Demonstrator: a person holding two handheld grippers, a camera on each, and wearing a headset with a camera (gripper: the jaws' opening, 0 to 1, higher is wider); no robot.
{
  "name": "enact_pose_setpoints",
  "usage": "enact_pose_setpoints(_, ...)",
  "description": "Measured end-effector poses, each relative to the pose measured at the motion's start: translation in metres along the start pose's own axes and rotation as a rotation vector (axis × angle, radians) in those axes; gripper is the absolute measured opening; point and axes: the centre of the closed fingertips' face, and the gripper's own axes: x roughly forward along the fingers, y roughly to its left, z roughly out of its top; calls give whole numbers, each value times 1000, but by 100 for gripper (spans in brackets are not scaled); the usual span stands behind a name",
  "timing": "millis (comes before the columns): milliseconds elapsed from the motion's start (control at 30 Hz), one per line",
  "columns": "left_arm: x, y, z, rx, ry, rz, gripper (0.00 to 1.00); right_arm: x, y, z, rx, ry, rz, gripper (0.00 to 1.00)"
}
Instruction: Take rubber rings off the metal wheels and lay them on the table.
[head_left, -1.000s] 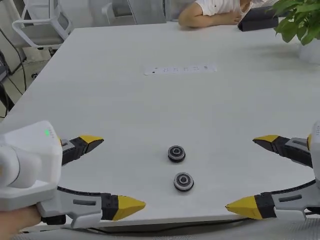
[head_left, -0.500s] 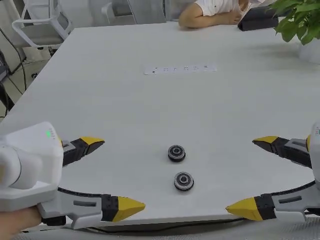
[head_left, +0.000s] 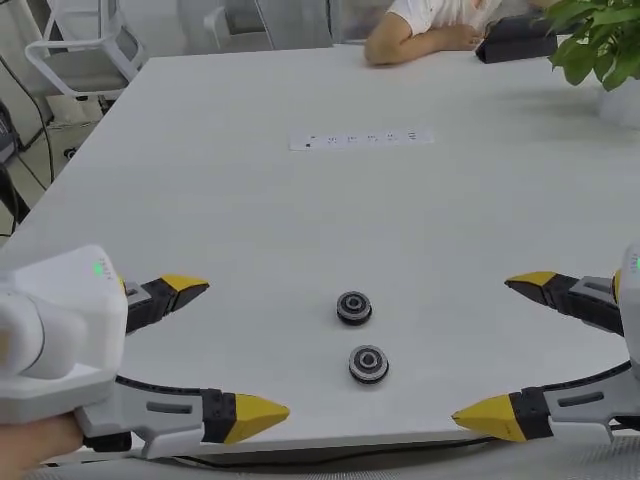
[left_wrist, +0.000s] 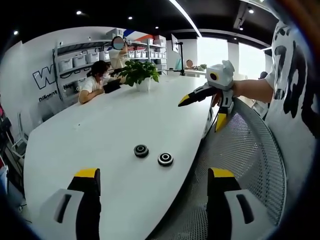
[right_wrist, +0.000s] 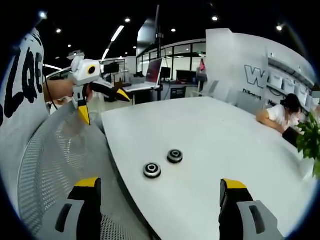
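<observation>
Two small metal wheels with black rubber rings lie flat on the white table near its front edge: a far wheel (head_left: 353, 308) and a near wheel (head_left: 368, 364). They also show as the far wheel (left_wrist: 141, 150), near wheel (left_wrist: 165, 159), far wheel (right_wrist: 175, 156) and near wheel (right_wrist: 152, 170). My left gripper (head_left: 223, 348) stands open at the left of the wheels with nothing between its yellow tips. At the right, my right gripper (head_left: 508, 347) is open and empty too. Both hover at the table's front edge, well apart from the wheels.
A flush power strip (head_left: 361, 138) sits in the table (head_left: 300, 220) farther back. A person (head_left: 425, 22) leans on the far edge beside a dark object (head_left: 515, 38), with a green plant (head_left: 598, 45) at far right. Office chairs (head_left: 80, 50) stand at the left.
</observation>
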Motion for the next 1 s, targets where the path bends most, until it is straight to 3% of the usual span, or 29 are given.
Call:
enact_pose_setpoints(767, 6, 8, 4, 20, 8, -1, 83, 4, -8, 6, -19, -8, 0, 98)
enact_pose_setpoints(1000, 9, 11, 5, 23, 8, -3, 82, 10, -11, 14, -33, -15, 3, 97)
